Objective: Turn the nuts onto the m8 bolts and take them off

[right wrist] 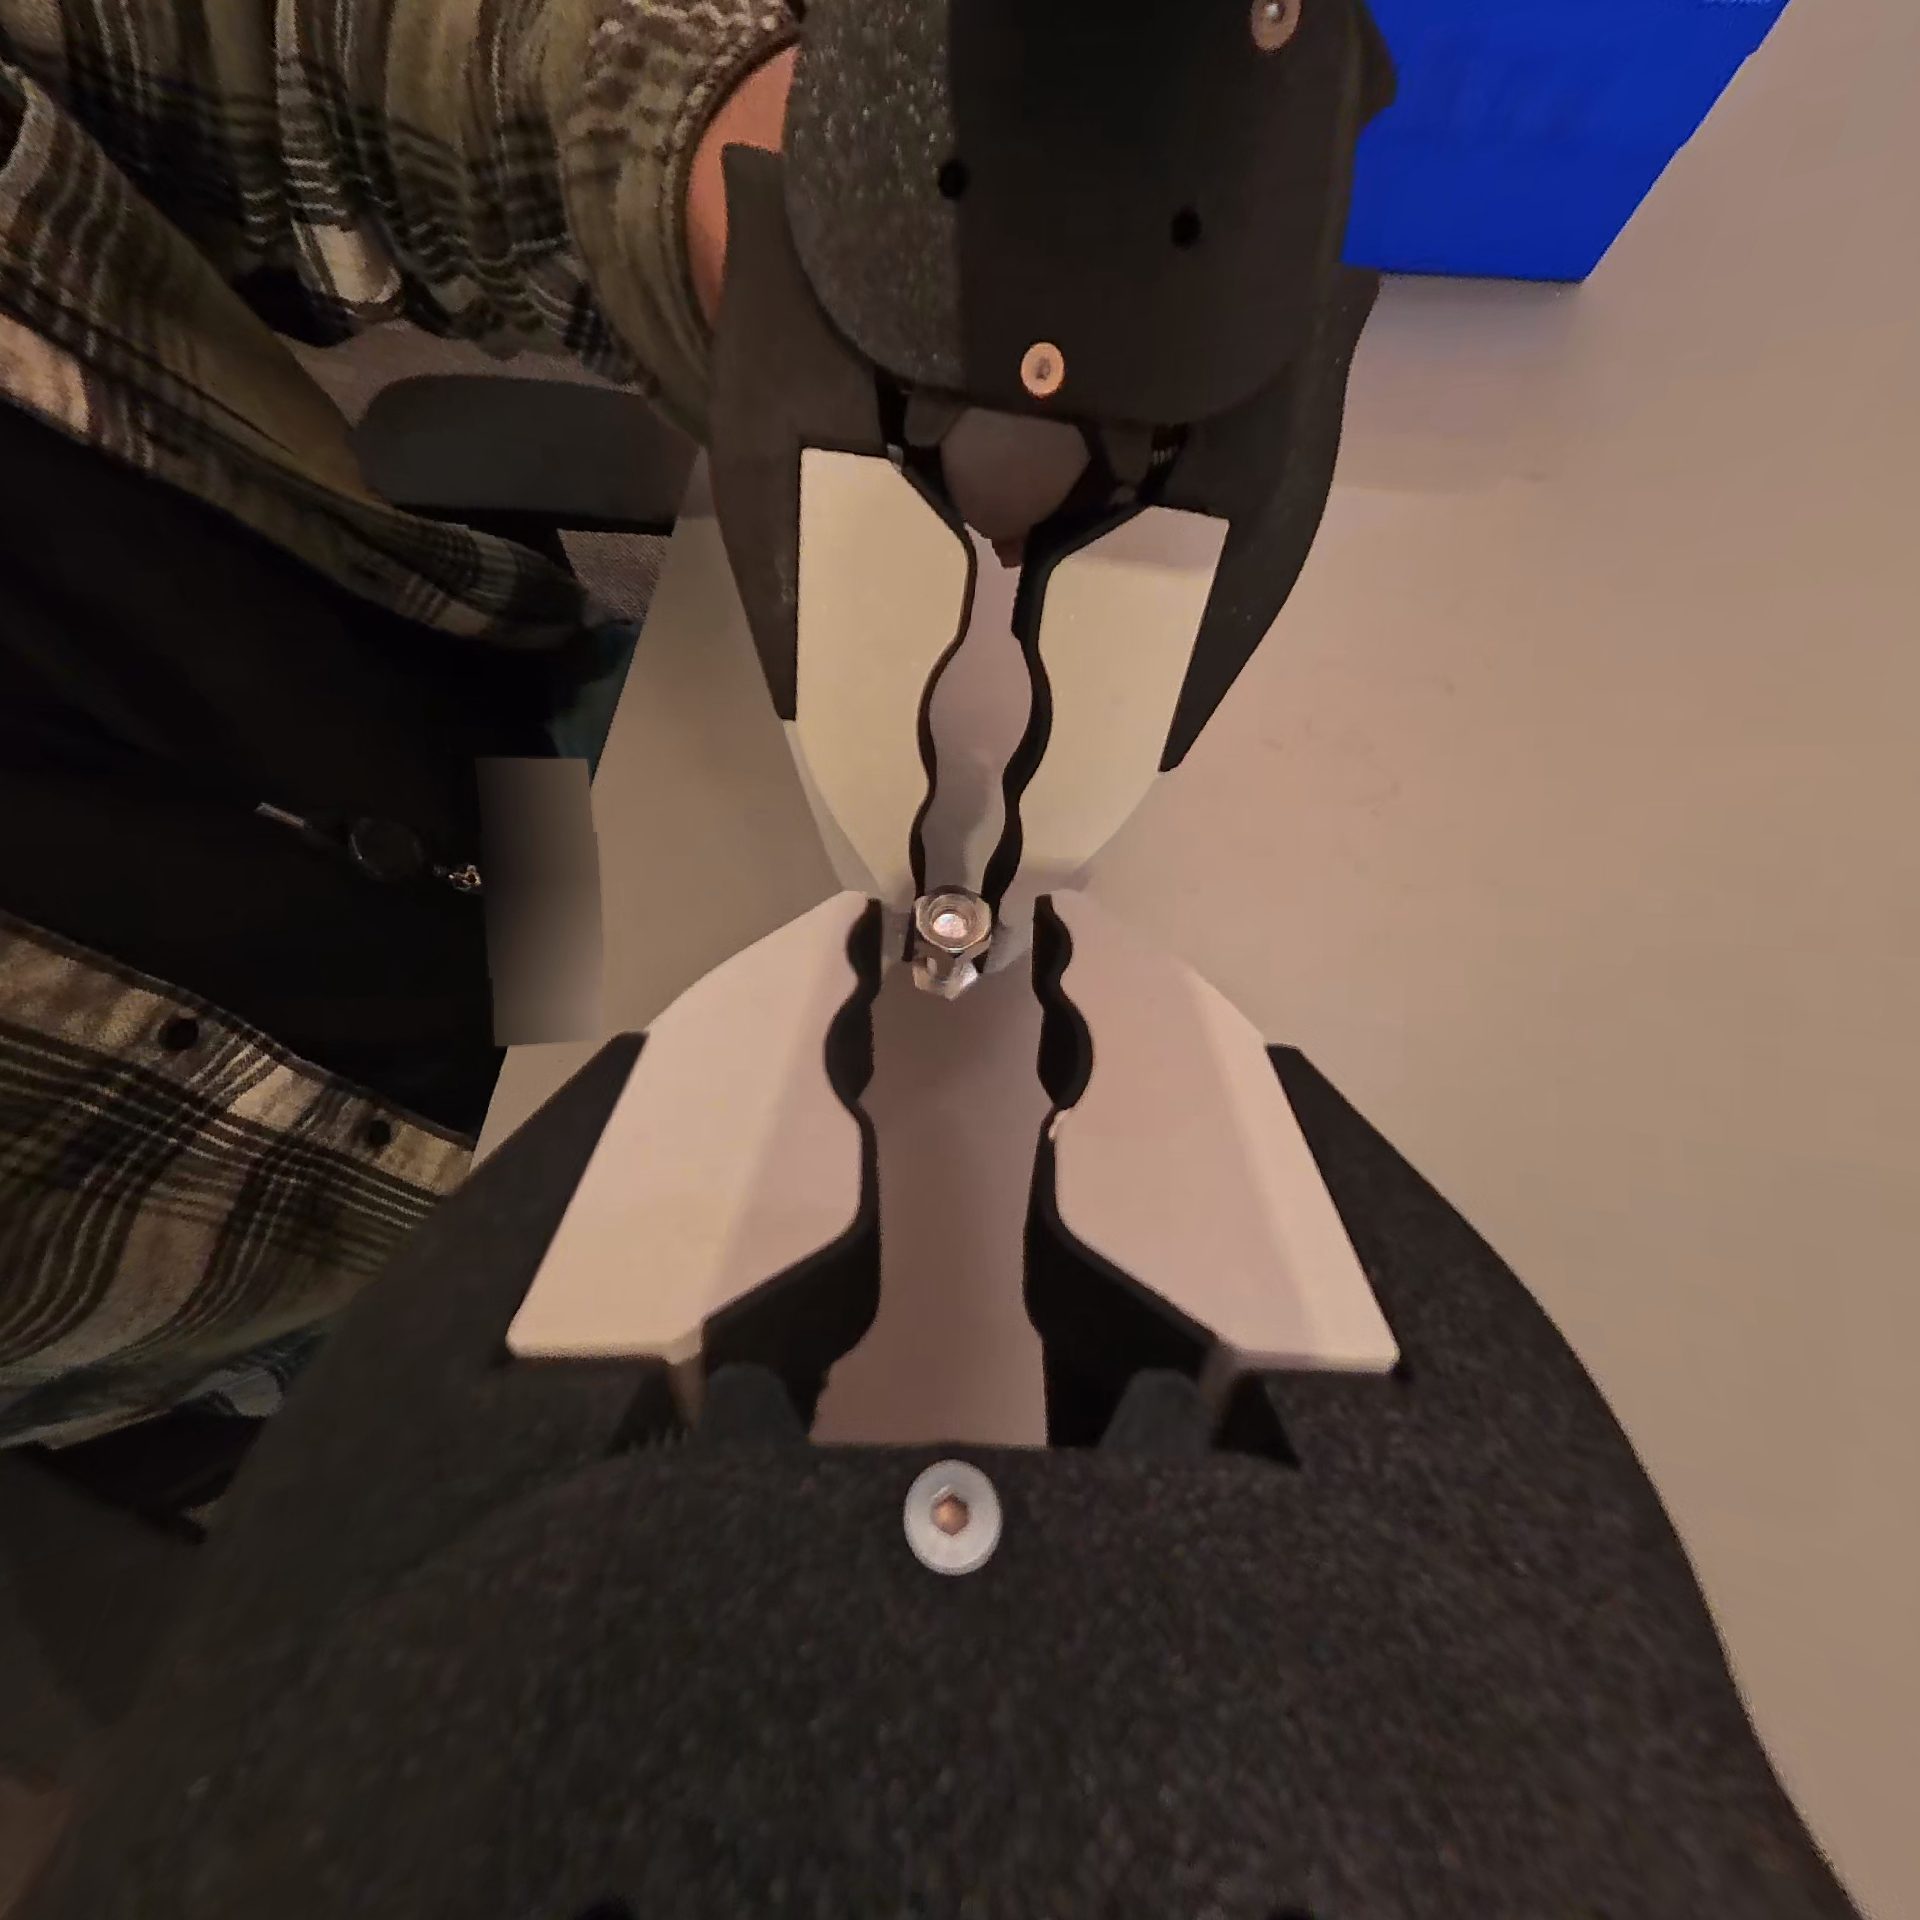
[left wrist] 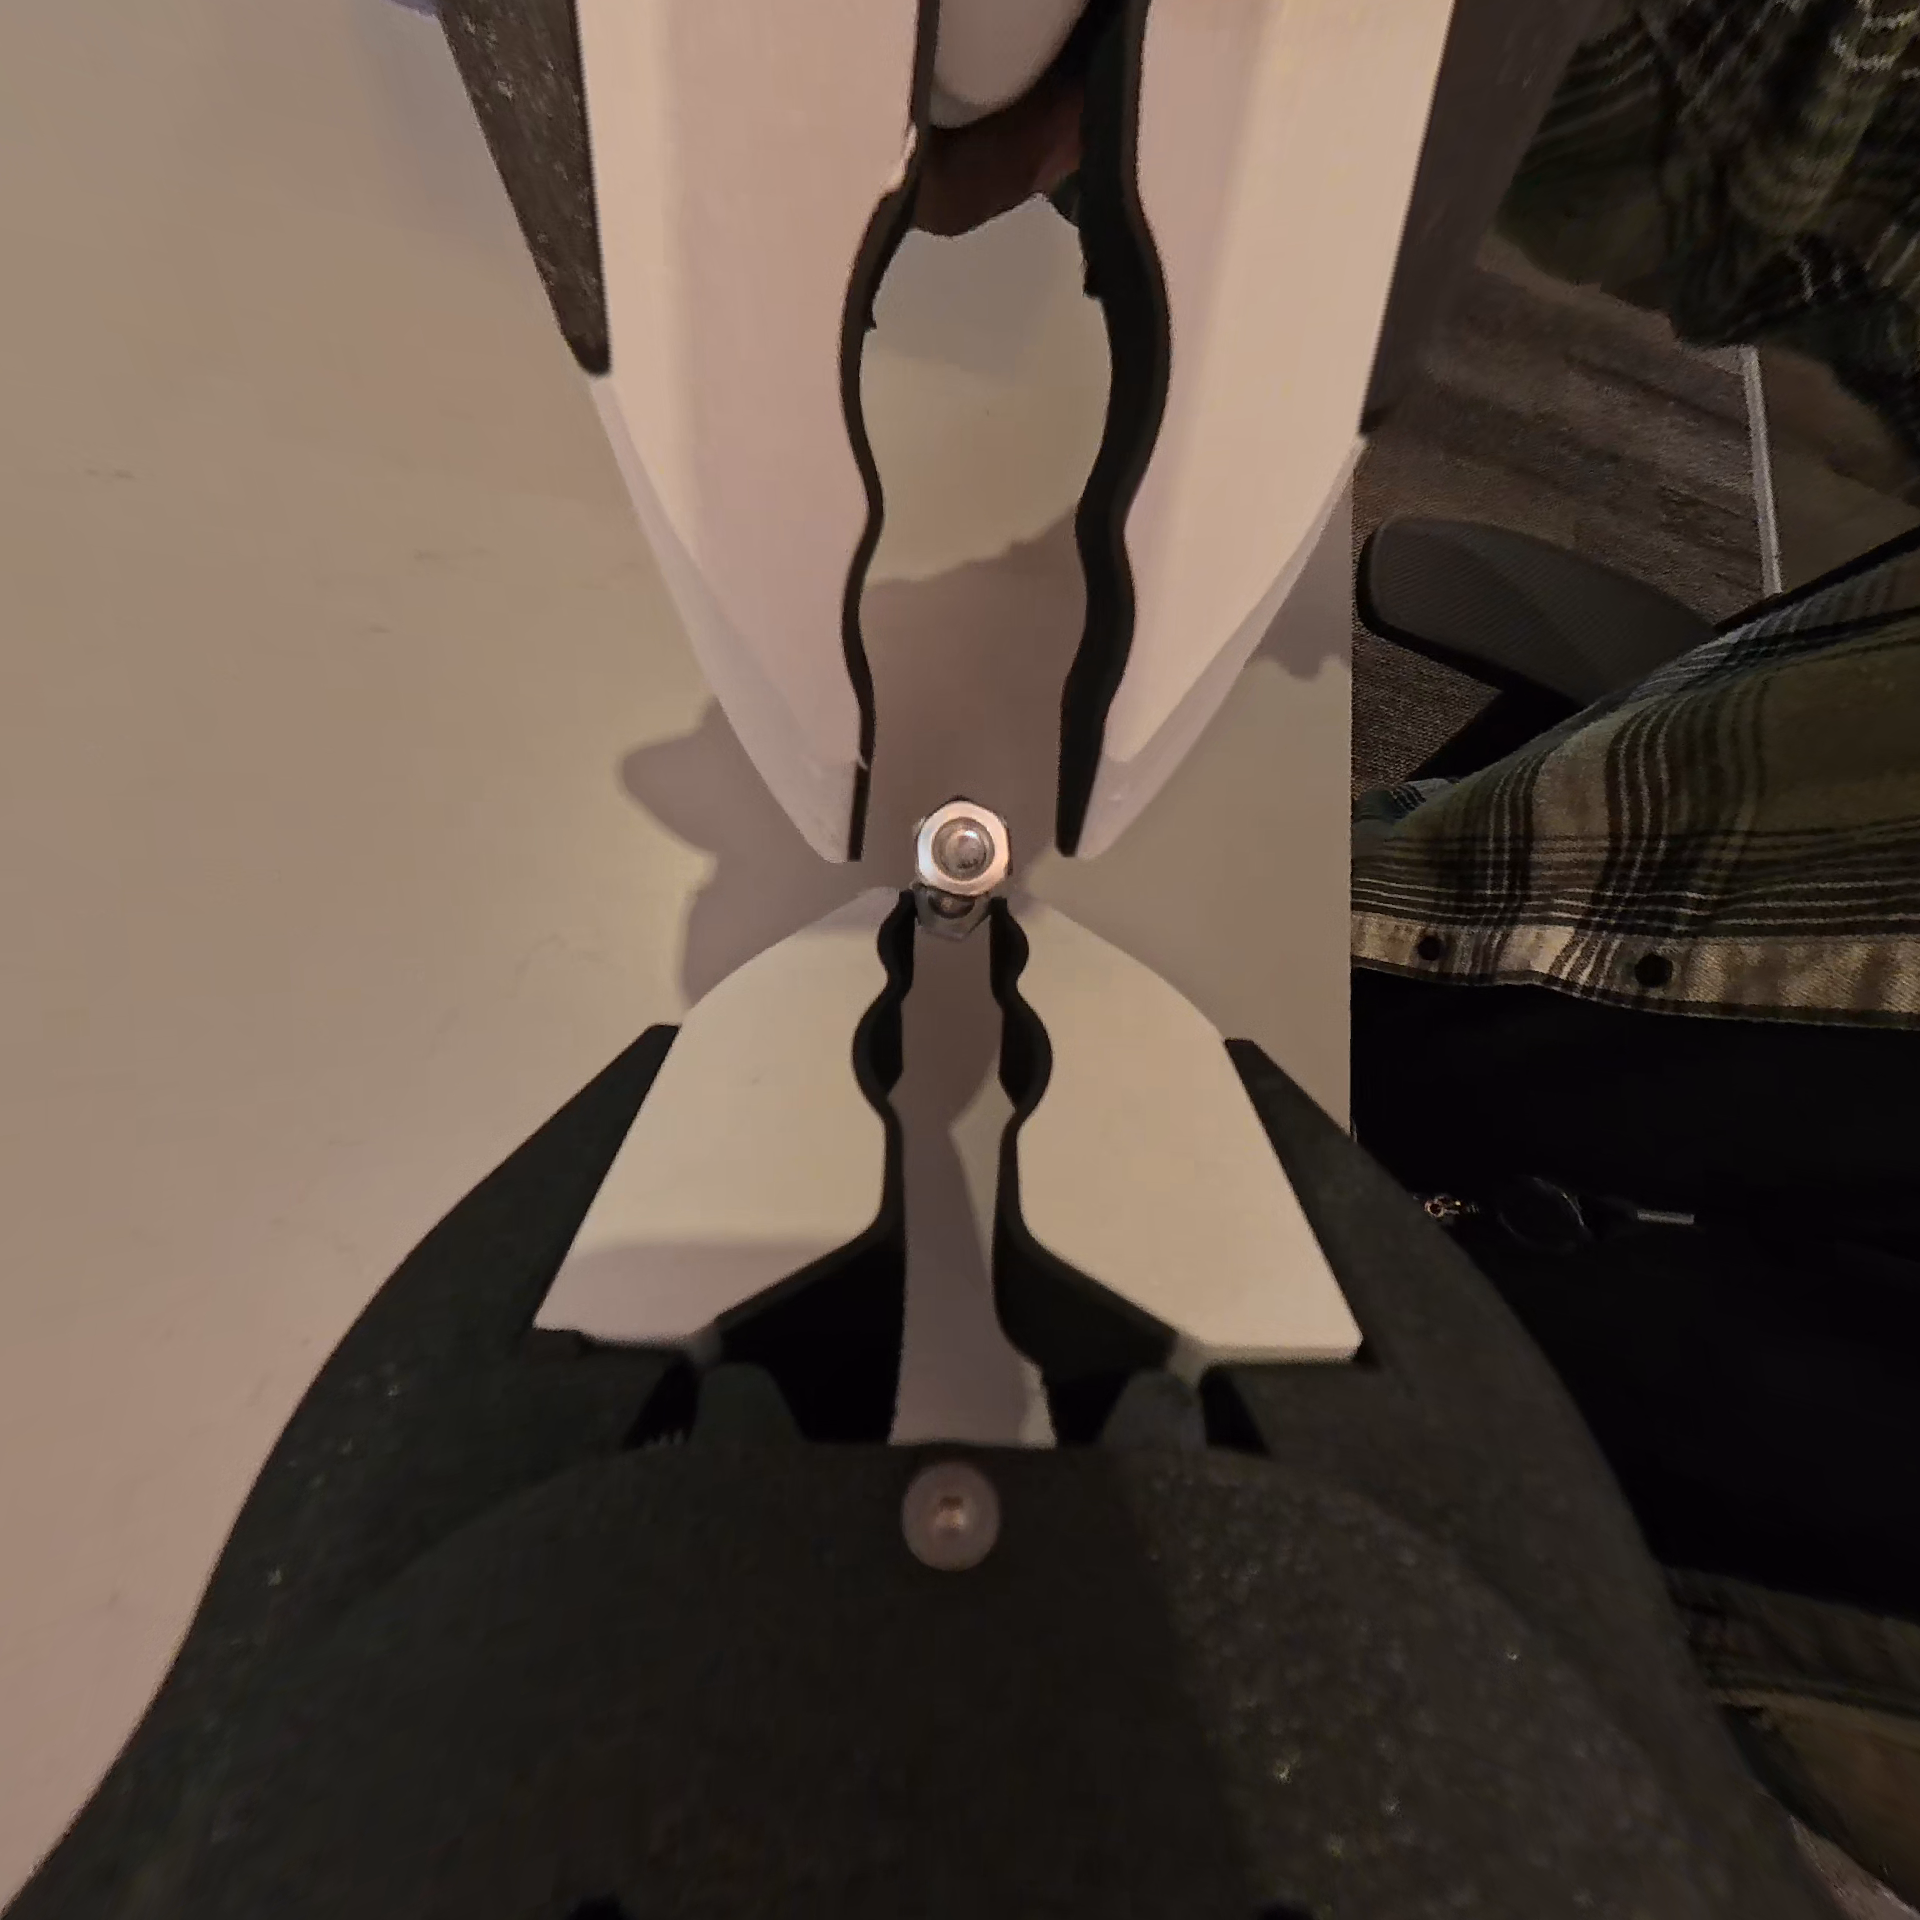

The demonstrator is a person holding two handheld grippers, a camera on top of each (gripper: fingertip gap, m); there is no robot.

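Observation:
A small silver bolt (left wrist: pixel 945 923) stands roughly upright above the white table (left wrist: pixel 312 727). A hex nut (left wrist: pixel 961 852) sits on its upper end, with the bolt tip showing in the nut's centre. My left gripper (left wrist: pixel 951 914) is shut on the bolt below the nut. My right gripper (right wrist: pixel 956 914) is open, with one fingertip on each side of the nut (right wrist: pixel 951 923) and a gap on both sides. The right gripper (left wrist: pixel 961 842) comes in from the top of the left wrist view. The left gripper (right wrist: pixel 958 899) comes in from the top of the right wrist view, with the bolt (right wrist: pixel 940 977) below the nut.
A blue box (right wrist: pixel 1538 135) stands on the table at the far right. The table edge (left wrist: pixel 1351 727) runs close by on the person's side. A person in a plaid shirt (left wrist: pixel 1642 831) sits there, with a dark chair (left wrist: pixel 1507 603) beside. Left and right tips are no more than a few centimetres apart.

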